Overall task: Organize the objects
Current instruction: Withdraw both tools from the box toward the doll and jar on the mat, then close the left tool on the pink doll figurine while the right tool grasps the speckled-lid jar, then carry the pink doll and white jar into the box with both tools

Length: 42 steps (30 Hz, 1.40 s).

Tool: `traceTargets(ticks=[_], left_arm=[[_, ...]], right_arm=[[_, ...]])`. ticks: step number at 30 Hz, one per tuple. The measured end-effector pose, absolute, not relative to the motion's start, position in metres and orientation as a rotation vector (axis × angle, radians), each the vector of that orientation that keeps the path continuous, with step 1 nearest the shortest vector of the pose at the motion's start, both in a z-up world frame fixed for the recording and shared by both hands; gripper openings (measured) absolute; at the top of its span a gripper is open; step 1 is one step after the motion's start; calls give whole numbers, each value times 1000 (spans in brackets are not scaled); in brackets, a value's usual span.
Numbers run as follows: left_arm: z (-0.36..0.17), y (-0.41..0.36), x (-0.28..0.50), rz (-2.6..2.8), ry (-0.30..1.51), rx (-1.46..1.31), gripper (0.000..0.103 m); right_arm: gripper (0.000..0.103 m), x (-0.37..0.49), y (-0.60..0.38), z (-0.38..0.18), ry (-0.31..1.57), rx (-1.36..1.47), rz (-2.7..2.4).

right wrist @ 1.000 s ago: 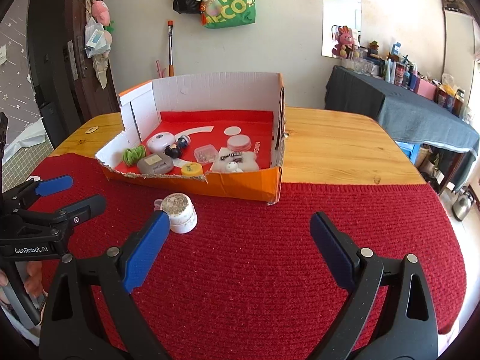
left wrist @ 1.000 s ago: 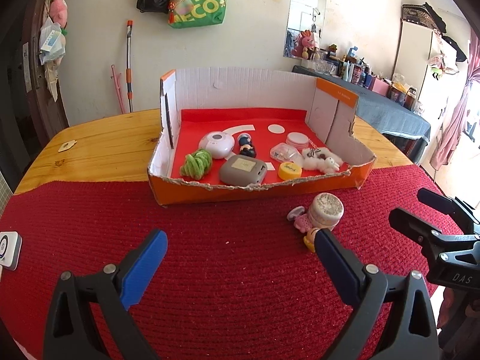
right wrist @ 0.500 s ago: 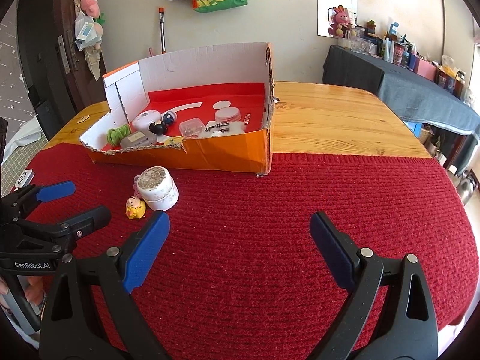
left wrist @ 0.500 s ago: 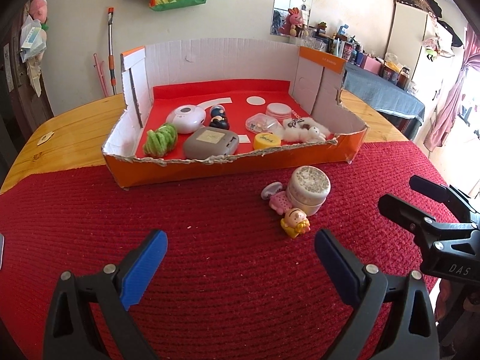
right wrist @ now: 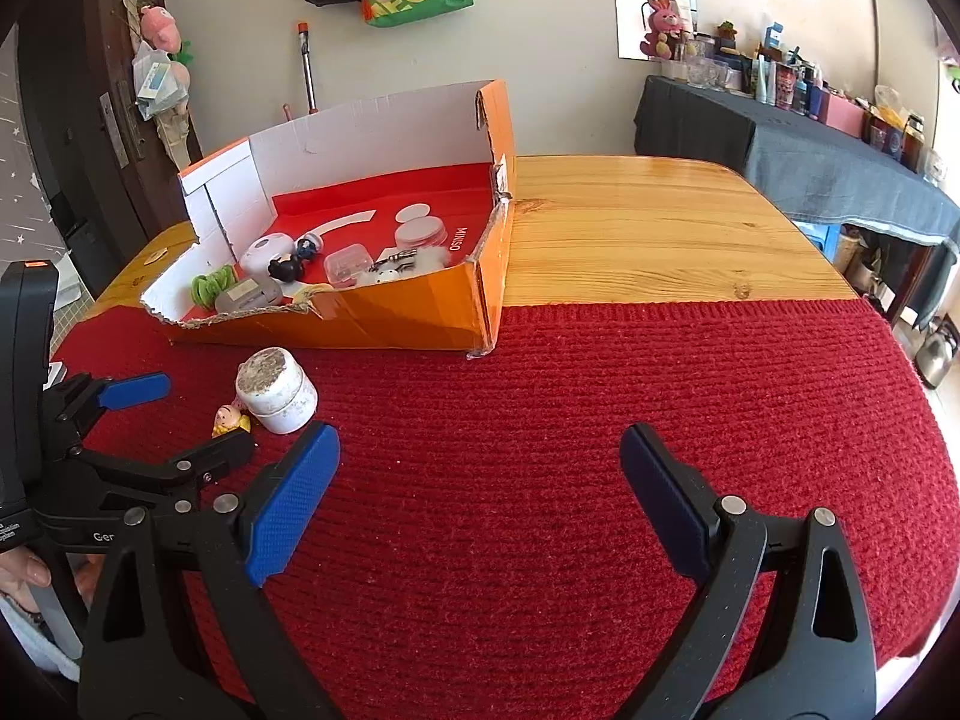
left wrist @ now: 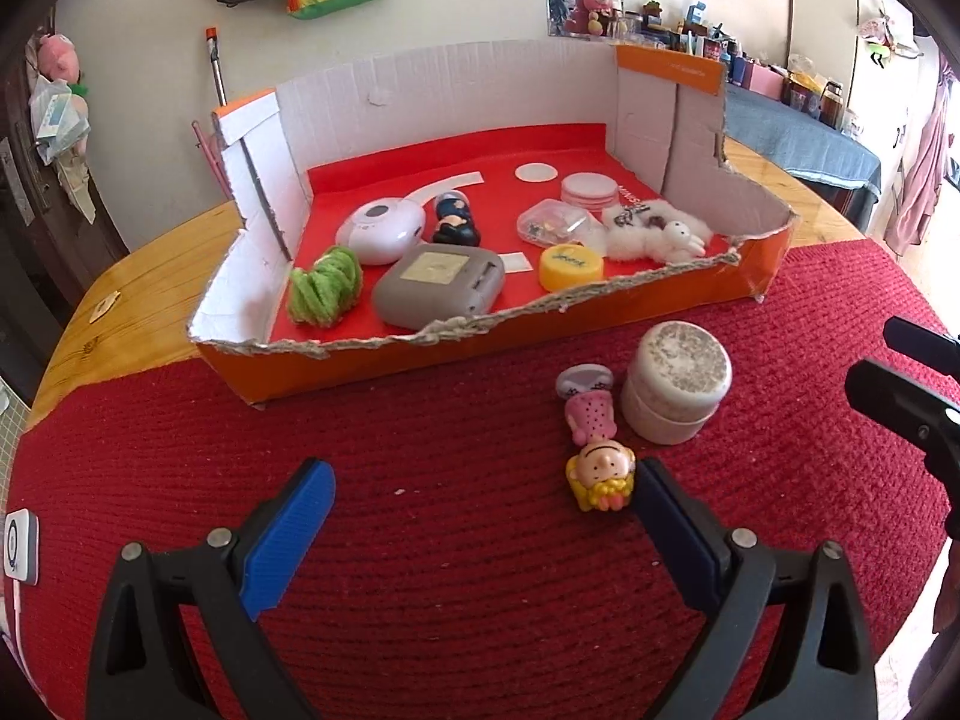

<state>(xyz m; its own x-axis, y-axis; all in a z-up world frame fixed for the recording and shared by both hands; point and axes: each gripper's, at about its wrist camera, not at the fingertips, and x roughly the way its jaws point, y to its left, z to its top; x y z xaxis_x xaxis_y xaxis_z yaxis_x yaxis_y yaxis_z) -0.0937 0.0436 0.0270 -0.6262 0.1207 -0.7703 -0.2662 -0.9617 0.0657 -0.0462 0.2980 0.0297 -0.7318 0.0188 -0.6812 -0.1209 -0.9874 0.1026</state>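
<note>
The left gripper (left wrist: 480, 516) hung with fingers spread wide, its right finger (left wrist: 672, 516) just beside the small yellow-and-pink cartoon figurine (left wrist: 600, 474) (lying lengthwise, head towards the round white lidded jar (left wrist: 675, 390)). The right gripper (right wrist: 480, 498) also gaped, empty.

— What colours sit around the box (left wrist: 600, 315)?
— It's orange outside, white walls, red floor. In front of it lies a ribbed dark-red mat (left wrist: 450, 540), a speckled cream jar (left wrist: 675, 390), a pink spotted figure (left wrist: 591, 417) and a yellow one (left wrist: 602, 477).
</note>
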Motion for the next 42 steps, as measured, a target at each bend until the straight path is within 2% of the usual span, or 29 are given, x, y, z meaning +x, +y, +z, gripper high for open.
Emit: traceTargets(ticks=[7,15,20,23,25,32,36,38,42], left_arm=[[32,23,-98,2567,274,-1176,100],[29,28,-105,2397,318,-1155,81],[29,32,-109,2355,326,-1132,73],[29,36,-110,2327,332,-1118,64],[29,38,-110,2304,334,-1108,55],[29,46,-110,2263,347,-1083,38],[30,48,-108,2236,332,-1074,23],[30,48,-107,2242,330,-1070,23],[32,43,-105,2253,288,-1071,23]], right_arm=[[96,-71,272,20,153,-1269,2963],[94,-95,243,14,-149,-1401,2992],[79,-105,236,10,-205,-1461,3007],[69,-109,232,7,-224,-1483,3018],[65,-110,230,6,-228,-1492,3035],[56,-117,226,7,-241,-1499,3077],[48,-120,222,6,-274,-1495,3099],[35,-119,219,7,-272,-1496,3119],[35,-115,219,8,-269,-1472,3130]])
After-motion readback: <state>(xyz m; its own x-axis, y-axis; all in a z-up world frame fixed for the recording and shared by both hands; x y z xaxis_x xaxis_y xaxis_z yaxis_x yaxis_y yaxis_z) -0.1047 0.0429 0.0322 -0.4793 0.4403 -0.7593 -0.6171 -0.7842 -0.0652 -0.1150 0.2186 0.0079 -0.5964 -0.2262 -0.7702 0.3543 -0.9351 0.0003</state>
